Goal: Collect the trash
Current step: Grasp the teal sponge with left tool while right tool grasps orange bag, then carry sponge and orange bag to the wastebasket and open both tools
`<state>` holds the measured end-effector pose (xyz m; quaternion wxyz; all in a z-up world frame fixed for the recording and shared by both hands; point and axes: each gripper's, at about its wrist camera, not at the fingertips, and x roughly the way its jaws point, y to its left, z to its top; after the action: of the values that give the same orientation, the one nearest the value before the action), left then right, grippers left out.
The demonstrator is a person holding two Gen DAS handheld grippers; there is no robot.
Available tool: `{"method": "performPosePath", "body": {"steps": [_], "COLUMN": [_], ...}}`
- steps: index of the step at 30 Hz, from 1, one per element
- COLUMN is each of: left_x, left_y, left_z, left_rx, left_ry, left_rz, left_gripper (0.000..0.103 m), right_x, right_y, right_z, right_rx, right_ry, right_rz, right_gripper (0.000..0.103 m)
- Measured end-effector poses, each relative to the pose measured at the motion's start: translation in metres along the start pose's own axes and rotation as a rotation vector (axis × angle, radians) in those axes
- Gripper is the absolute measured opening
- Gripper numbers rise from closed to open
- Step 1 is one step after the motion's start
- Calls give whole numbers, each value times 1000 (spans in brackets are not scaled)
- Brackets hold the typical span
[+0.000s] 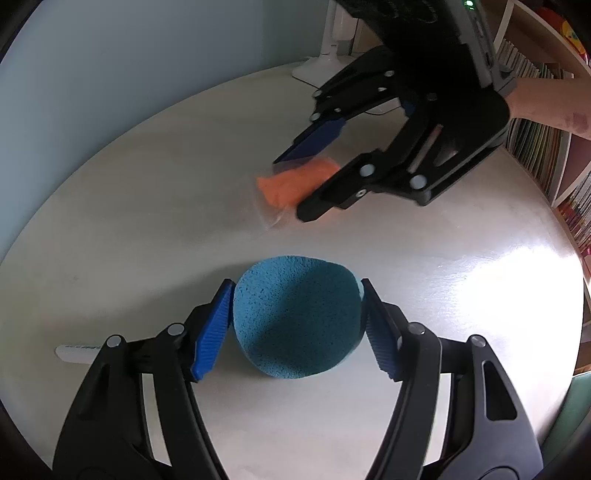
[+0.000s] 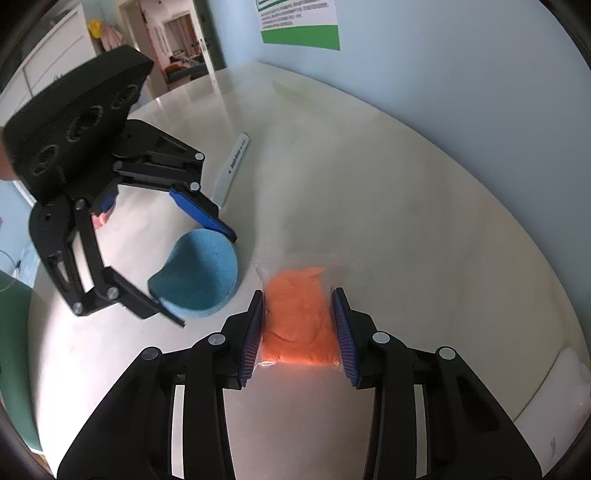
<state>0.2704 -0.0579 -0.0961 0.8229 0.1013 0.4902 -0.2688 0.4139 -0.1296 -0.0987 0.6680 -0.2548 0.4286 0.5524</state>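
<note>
- We are holding the left hand-held gripper (image 1: pixel 297 321) around a blue sponge (image 1: pixel 297 317), its two blue pads (image 1: pixel 212 332) pressing the sponge's sides so that the sponge is bending into a curved shape.
- The sponge is sitting on the pale surface (image 1: pixel 147 221), near its front edge in the left wrist view.
- We are holding the right hand-held gripper (image 2: pixel 298 332) around a clear bag (image 2: pixel 299 317) of orange stuff, the fingers closed in against both sides of the bag.
- The bag is lying on the surface, just beside the sponge (image 2: pixel 199 280) and to its right in the right wrist view.
- In the left wrist view the right hand-held gripper (image 1: pixel 291 184) is looking blurred over the bag (image 1: pixel 291 184).
- A white strip (image 2: pixel 232 166) with small print is lying on the surface beyond the left hand-held gripper (image 2: pixel 207 273).
- A white stand (image 1: pixel 325 62) is standing at the far edge, and books (image 1: pixel 535 147) are filling shelves to the right.
- A green and white poster (image 2: pixel 299 22) is hanging on the blue wall.
</note>
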Motion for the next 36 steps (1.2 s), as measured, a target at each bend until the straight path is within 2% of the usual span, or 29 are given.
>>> {"method": "performPosePath", "body": {"steps": [9, 21, 27, 32, 36], "left_x": [-30, -83, -102, -117, -121], "left_y": [-3, -35, -55, -78, -100], "left_z": [7, -2, -6, -16, -28], "left_rx": [17, 83, 170, 277, 384], "left_ry": [-48, -125, -146, -159, -153], "left_rz": [40, 63, 25, -55, -132], "left_gripper": [64, 64, 64, 64, 64], "right_x": [-39, -108, -132, -147, -156], "right_y": [16, 74, 111, 149, 195], "right_z": [2, -14, -34, -54, -81], "right_rx": [20, 80, 150, 258, 399], "right_ry": [-33, -72, -79, -97, -121], "right_rz": [-19, -113, -191, -290, -380], "right_gripper": [38, 38, 38, 38, 38]}}
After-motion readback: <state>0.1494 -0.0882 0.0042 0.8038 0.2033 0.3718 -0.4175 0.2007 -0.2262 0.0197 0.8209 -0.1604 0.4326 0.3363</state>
